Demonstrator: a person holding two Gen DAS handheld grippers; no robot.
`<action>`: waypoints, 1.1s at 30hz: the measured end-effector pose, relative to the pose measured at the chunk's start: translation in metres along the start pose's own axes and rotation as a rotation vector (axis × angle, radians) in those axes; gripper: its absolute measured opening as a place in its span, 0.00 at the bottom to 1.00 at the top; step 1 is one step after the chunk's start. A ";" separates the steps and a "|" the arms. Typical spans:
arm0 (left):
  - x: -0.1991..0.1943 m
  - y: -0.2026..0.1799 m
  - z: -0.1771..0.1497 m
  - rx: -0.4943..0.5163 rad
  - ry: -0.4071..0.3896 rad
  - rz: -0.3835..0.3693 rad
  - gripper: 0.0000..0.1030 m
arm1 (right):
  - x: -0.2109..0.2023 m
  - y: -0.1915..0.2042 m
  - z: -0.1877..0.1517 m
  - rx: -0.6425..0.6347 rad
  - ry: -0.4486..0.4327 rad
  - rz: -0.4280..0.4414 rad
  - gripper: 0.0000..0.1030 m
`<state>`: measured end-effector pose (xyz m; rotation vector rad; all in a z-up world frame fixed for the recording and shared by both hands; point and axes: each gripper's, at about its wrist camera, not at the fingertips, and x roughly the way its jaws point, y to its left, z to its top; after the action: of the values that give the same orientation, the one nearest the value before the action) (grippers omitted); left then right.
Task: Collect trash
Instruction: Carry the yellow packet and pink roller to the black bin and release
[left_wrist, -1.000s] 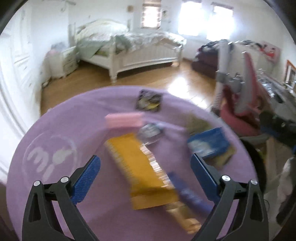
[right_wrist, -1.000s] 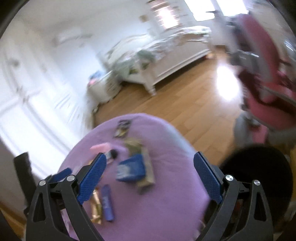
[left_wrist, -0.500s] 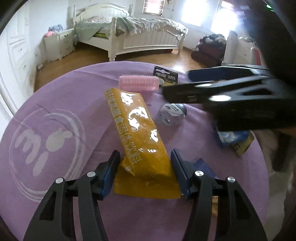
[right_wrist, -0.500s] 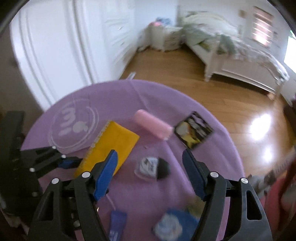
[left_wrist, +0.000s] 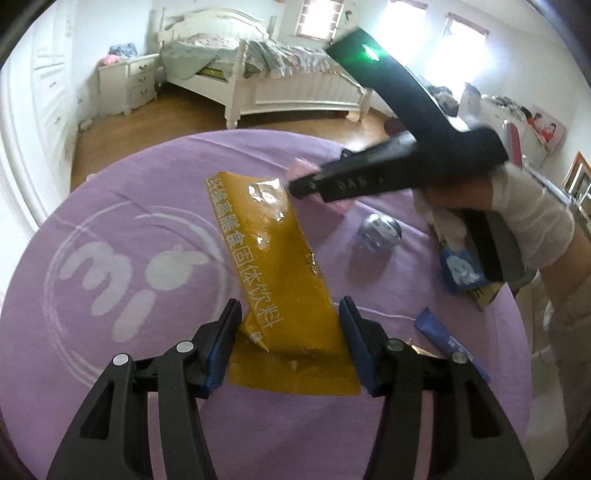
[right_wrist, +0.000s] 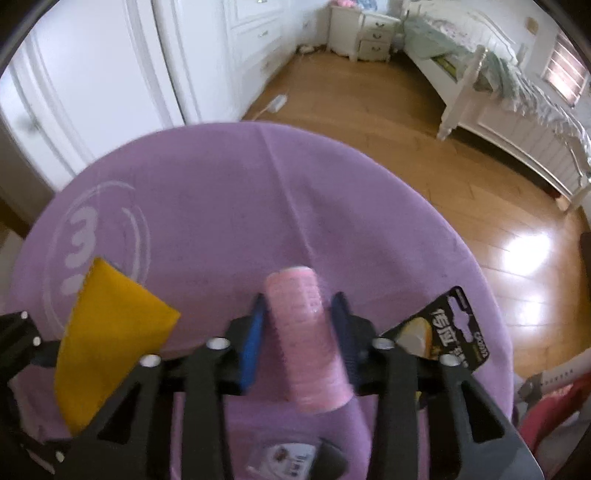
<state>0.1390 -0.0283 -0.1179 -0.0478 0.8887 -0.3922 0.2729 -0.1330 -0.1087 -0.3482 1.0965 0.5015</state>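
We judge the pick-up step in hand, both hands at once. The left gripper (left_wrist: 288, 341), jaws half closed, brackets the near end of the yellow sachet (left_wrist: 273, 258) on the purple table (left_wrist: 110, 387), pads at its edges. The right gripper (right_wrist: 299, 332) has just been closing on the pink roller (right_wrist: 308, 339), farther right; pads touch its sides. Next: firm both grips, then lift clear.
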 end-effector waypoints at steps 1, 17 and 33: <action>-0.002 0.002 0.000 -0.006 -0.006 0.000 0.53 | -0.001 0.001 -0.003 0.019 -0.001 0.001 0.29; -0.040 -0.065 0.012 0.089 -0.180 -0.160 0.53 | -0.201 -0.036 -0.185 0.662 -0.688 0.184 0.29; -0.003 -0.273 -0.021 0.407 -0.099 -0.481 0.53 | -0.279 -0.094 -0.438 1.053 -0.803 -0.298 0.29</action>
<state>0.0354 -0.2784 -0.0736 0.0959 0.6802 -1.0058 -0.1078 -0.4918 -0.0382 0.5810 0.3899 -0.2417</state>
